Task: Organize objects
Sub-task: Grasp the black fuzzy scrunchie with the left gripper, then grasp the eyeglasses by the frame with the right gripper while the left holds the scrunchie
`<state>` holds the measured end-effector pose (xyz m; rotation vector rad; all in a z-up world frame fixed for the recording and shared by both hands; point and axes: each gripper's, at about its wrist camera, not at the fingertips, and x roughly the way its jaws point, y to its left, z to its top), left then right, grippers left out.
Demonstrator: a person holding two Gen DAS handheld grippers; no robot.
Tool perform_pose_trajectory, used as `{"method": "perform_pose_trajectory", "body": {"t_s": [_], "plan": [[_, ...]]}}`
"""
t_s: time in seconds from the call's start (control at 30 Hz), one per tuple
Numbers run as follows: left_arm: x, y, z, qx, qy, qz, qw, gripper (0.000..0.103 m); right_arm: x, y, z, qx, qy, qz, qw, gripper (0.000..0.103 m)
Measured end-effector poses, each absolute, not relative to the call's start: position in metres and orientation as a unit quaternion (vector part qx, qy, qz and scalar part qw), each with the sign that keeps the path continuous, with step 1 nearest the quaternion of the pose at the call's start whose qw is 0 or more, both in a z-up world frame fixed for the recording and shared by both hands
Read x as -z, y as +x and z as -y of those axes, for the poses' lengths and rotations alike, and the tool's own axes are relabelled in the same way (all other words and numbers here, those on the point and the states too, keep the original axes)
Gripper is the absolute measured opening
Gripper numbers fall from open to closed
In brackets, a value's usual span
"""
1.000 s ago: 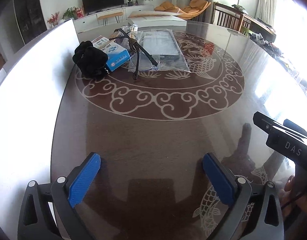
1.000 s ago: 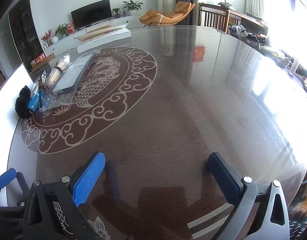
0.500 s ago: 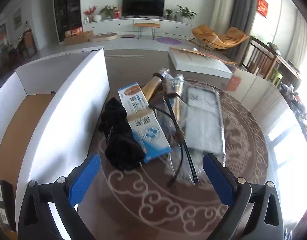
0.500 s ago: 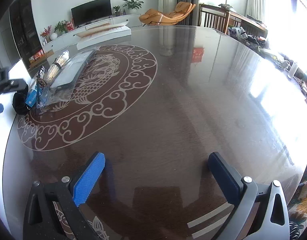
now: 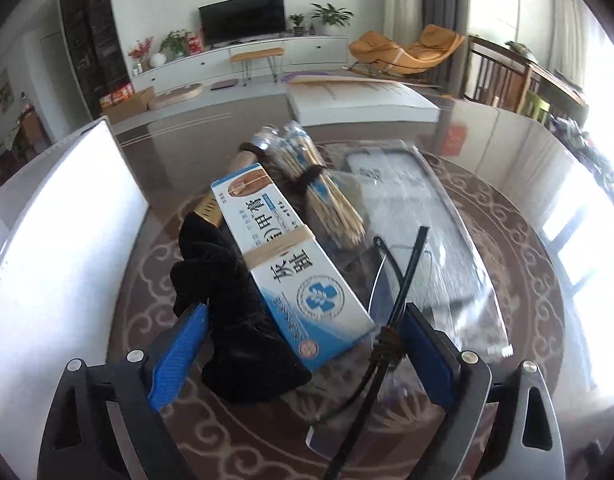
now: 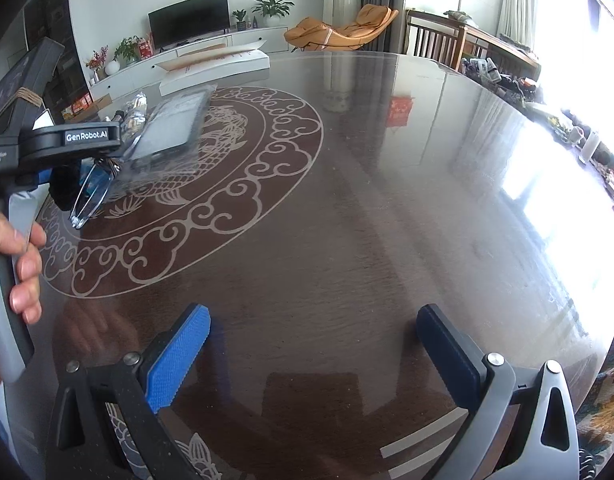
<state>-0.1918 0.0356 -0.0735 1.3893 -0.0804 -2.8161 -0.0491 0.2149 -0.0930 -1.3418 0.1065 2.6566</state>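
Note:
In the left wrist view my left gripper (image 5: 303, 356) is open over a pile on the round table. Between its blue pads lie a blue-and-white medicine box (image 5: 291, 264) with a rubber band, a black cloth (image 5: 235, 312) on its left, and a black cable (image 5: 391, 320) by the right pad. Beyond lie a bundle of wooden sticks (image 5: 323, 196) and a flat item in clear plastic (image 5: 411, 216). My right gripper (image 6: 311, 356) is open and empty over bare table; the left gripper's body (image 6: 59, 144) shows at that view's left.
A white box wall (image 5: 55, 232) stands at the table's left edge. A flat white carton (image 5: 359, 100) lies at the far edge. The dark glass table (image 6: 387, 200) with a dragon pattern stretches to the right. Chairs and clutter stand beyond its right rim.
My left gripper has moved forward and down onto the pile, so the box and cloth now sit between its pads. My right gripper has stayed put.

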Motion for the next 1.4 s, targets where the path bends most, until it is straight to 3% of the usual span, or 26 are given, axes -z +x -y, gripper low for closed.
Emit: {"method": "perform_pose_trajectory", "body": {"t_s": [0.13, 0.33, 0.53, 0.7, 0.8, 0.83, 0.87, 1.03, 1.23, 1.4], "plan": [[0.08, -0.15, -0.052, 0.876, 0.478, -0.008, -0.054, 0.094, 0.093, -0.048, -0.215, -0.889, -0.449, -0.036, 0.08, 0.103], [0.049, -0.101, -0.006, 0.9, 0.431, -0.06, -0.019, 0.094, 0.093, -0.047, -0.215, -0.889, -0.449, -0.035, 0.082, 0.103], [0.045, -0.147, 0.013, 0.881, 0.462, -0.102, -0.003, 0.094, 0.093, -0.047, -0.215, -0.889, -0.449, -0.035, 0.081, 0.103], [0.076, -0.182, -0.006, 0.849, 0.521, -0.089, -0.011, 0.094, 0.093, -0.047, -0.215, -0.889, -0.448, -0.035, 0.081, 0.103], [0.076, -0.171, 0.0, 0.86, 0.501, -0.095, 0.0, 0.057, 0.093, -0.047, -0.215, -0.889, -0.449, -0.035, 0.081, 0.103], [0.075, -0.166, 0.004, 0.861, 0.499, -0.1, -0.005, 0.038, 0.093, -0.047, -0.215, -0.889, -0.449, -0.035, 0.08, 0.103], [0.076, -0.16, 0.009, 0.859, 0.502, -0.102, -0.01, 0.034, 0.093, -0.048, -0.216, -0.889, -0.449, -0.035, 0.08, 0.103], [0.077, -0.114, 0.018, 0.858, 0.504, -0.087, -0.044, 0.033, 0.093, -0.048, -0.216, -0.889, -0.448, -0.035, 0.081, 0.103], [0.077, -0.073, -0.023, 0.847, 0.508, -0.046, -0.151, 0.033, 0.092, -0.046, -0.221, -0.89, -0.445, -0.047, 0.085, 0.103], [0.075, -0.058, -0.01, 0.858, 0.503, -0.033, -0.095, 0.033, 0.085, -0.036, -0.246, -0.893, -0.425, -0.125, 0.077, 0.103]]}}
